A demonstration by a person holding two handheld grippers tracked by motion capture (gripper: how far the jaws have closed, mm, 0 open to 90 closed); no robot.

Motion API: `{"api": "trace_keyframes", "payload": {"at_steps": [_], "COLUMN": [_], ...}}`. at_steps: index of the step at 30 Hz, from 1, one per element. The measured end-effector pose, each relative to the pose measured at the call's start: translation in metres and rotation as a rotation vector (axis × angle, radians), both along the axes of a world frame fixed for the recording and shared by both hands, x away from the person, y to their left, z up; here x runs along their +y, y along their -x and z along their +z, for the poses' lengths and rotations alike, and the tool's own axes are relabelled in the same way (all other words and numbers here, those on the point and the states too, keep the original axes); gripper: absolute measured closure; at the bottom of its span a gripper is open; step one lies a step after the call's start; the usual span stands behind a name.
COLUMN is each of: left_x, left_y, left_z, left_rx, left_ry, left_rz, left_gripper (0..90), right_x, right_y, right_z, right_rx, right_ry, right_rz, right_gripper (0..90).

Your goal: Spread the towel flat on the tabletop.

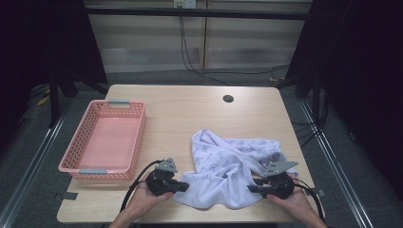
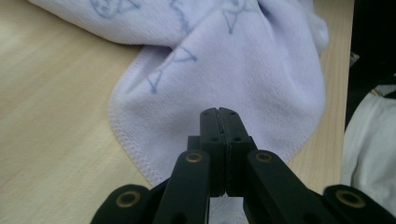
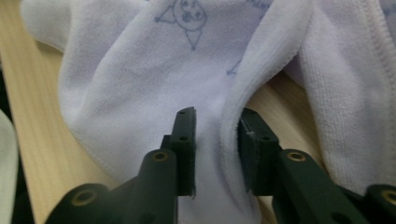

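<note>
L gripper (image 2: 219, 112) clamped, R gripper (image 3: 215, 128) straddling towel (image 3: 140, 79)

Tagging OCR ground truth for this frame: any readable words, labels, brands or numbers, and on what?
No readable text anywhere.
Towel: faint blue line drawings, triangles and a round dotted figure, no letters or digits.
Pink basket: no label to be seen.
Left gripper, jaws shut on the towel, and right gripper, jaws apart around a towel fold: plain black, unmarked.
Table: bare wood grain, one dark round hole.
</note>
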State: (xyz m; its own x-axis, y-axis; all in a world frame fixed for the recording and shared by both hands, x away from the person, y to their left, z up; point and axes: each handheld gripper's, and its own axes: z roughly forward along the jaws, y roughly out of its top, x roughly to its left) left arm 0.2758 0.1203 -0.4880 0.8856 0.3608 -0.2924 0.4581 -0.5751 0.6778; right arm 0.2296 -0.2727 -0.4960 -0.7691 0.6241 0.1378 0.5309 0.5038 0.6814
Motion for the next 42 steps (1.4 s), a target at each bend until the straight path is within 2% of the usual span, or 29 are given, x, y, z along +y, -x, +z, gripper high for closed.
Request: {"api": "trace_keyframes", "payload": {"at_steps": [1,2,3,4,5,6,7,8,10,12,14,15,17,19,21,23,24,25,29,30,32,33,34,39,42], "left_x": [0.002,0.004,0.005,0.006,0.007,0.006,0.005,0.003,-0.002,-0.006,-0.01,-0.011,-0.012,-0.011,-0.01,-0.01,-0.008,-0.007,0.0,0.002,0.004,0.004,0.003,-0.01,-0.02], "left_y": [-0.001,-0.004,-0.006,-0.009,-0.012,-0.013,-0.014,-0.015,-0.016,-0.015,-0.011,-0.009,-0.009,-0.009,-0.008,-0.007,-0.008,-0.009,-0.012,-0.013,-0.015,-0.016,-0.018,-0.024,-0.017], "left_z": [0.0,0.0,0.0,0.0,0.001,0.001,0.001,-0.001,-0.005,-0.007,-0.008,-0.008,-0.009,-0.009,-0.009,-0.008,-0.007,-0.005,0.002,0.004,0.006,0.005,0.004,-0.004,-0.007], "left_rx": [-0.01,-0.006,0.0,0.004,0.003,-0.001,-0.001,0.001,-0.006,-0.01,-0.017,-0.018,0.007,0.003,0.009,0.015,0.028,0.038,0.04,0.034,-0.022,-0.036,-0.032,-0.005,-0.021], "left_ry": [-0.003,0.0,0.012,0.03,0.033,0.04,0.038,0.031,-0.002,-0.014,-0.022,-0.035,-0.037,-0.04,-0.037,-0.033,-0.016,0.015,0.075,0.076,0.06,0.038,0.022,-0.013,-0.043], "left_rz": [0.019,0.04,0.061,0.066,0.068,0.088,0.084,0.077,0.067,0.052,0.028,0.023,0.011,0.007,0.0,0.005,-0.01,-0.001,0.031,0.045,0.07,0.103,0.113,0.036,-0.006], "left_gripper": [87.3,78.4,73.5,73.5,71.7,67.3,63.8,62.1,55.6,55.5,58.3,64.5,79.1,88.5,90.0,90.0,90.0,90.0,90.0,90.0,90.0,75.1,61.6,39.5,40.9], "right_x": [-0.001,-0.003,-0.005,-0.009,-0.012,-0.015,-0.016,-0.016,-0.012,-0.008,-0.005,-0.004,0.001,0.004,0.005,0.003,0.001,-0.001,-0.012,-0.014,-0.018,-0.02,-0.02,-0.018,-0.018], "right_y": [-0.001,-0.002,-0.003,-0.003,-0.002,-0.002,-0.001,-0.001,-0.003,-0.007,-0.01,-0.011,-0.01,-0.01,-0.01,-0.01,-0.01,-0.01,-0.012,-0.013,-0.014,-0.014,-0.014,-0.015,-0.015], "right_z": [0.001,0.002,0.004,0.006,0.01,0.014,0.016,0.017,0.012,0.006,0.003,0.001,-0.002,-0.002,-0.001,0.001,0.003,0.005,0.017,0.021,0.025,0.025,0.024,0.018,0.017], "right_rx": [-0.008,-0.016,-0.023,-0.04,-0.052,-0.064,-0.067,-0.061,-0.048,-0.034,-0.017,-0.015,0.006,0.024,0.034,0.05,0.046,0.049,0.034,0.023,0.004,0.002,0.003,0.018,0.023], "right_ry": [0.001,-0.001,-0.007,-0.018,-0.039,-0.07,-0.099,-0.102,-0.071,-0.04,-0.023,-0.019,-0.001,-0.014,-0.015,-0.051,-0.072,-0.097,-0.196,-0.207,-0.212,-0.214,-0.208,-0.19,-0.189], "right_rz": [-0.019,-0.038,-0.056,-0.07,-0.092,-0.098,-0.098,-0.097,-0.086,-0.074,-0.075,-0.065,-0.036,-0.019,-0.014,-0.006,-0.01,-0.017,-0.044,-0.054,-0.068,-0.072,-0.075,-0.075,-0.08], "right_gripper": [64.2,55.1,52.7,51.9,51.8,53.0,53.1,53.0,52.7,52.8,54.5,59.6,72.3,81.6,85.7,86.6,86.7,86.7,86.8,86.8,86.7,86.7,86.6,86.2,86.0]}}
